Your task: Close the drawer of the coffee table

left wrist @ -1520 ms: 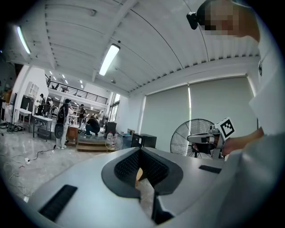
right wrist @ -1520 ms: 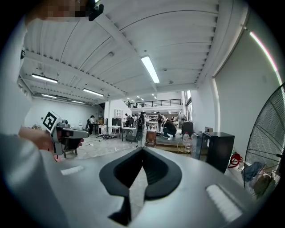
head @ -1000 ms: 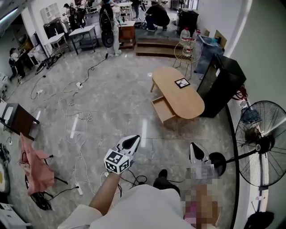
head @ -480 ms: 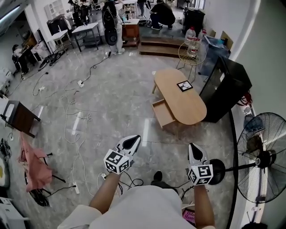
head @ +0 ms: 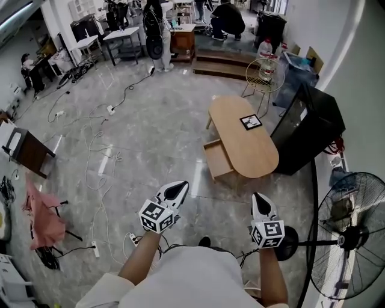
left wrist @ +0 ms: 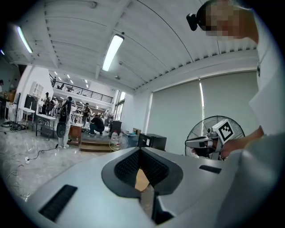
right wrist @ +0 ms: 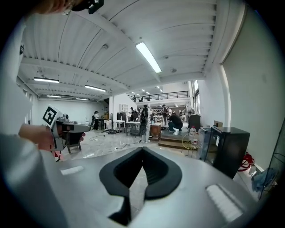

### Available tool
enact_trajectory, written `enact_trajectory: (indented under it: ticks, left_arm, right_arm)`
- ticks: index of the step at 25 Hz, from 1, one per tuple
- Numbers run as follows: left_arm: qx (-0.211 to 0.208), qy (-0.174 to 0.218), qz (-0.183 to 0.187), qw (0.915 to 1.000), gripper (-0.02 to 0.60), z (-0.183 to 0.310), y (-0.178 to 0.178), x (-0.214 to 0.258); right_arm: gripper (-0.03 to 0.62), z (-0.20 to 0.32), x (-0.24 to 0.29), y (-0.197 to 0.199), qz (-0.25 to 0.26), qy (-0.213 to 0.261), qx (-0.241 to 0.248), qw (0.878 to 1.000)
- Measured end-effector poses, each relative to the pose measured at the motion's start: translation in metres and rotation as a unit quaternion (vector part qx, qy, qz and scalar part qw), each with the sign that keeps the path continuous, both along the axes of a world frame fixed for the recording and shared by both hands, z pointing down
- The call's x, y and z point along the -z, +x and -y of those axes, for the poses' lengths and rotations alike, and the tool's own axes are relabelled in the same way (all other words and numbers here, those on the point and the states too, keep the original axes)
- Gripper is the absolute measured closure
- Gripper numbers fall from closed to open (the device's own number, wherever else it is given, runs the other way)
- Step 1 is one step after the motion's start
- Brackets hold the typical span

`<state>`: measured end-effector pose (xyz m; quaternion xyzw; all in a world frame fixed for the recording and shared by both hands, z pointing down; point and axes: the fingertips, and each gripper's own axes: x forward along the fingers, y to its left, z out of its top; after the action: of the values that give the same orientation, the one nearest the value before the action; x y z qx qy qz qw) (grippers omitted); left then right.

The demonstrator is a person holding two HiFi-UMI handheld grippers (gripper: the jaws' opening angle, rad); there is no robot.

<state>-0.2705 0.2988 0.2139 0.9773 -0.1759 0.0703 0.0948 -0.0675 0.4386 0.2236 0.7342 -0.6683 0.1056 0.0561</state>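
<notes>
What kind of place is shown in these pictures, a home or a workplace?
Probably a large workshop or lab hall, not a home: loose cables run over the polished floor, and work tables stand at the far end, where several people are busy.

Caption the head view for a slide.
Left gripper and right gripper, both shut, held toward a coffee table with its drawer open.
</notes>
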Motion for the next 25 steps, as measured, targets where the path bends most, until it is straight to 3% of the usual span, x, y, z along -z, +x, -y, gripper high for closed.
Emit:
enact_trajectory:
  ticks: [14, 25]
  left_arm:
    - [0.016, -0.010, 0.015, 0.9997, 0.575, 0.025, 0.062, -0.016]
    - [0.002, -0.027, 0.017, 0.9995, 0.575, 0.085, 0.096, -0.029]
  right_arm:
    - [0.583, 0.029, -0.024, 0.068, 0.015, -0.012, 0.009, 1.000]
    - [0.583, 0.077, -0.027, 0.099, 0.011, -0.022, -0.009, 1.000]
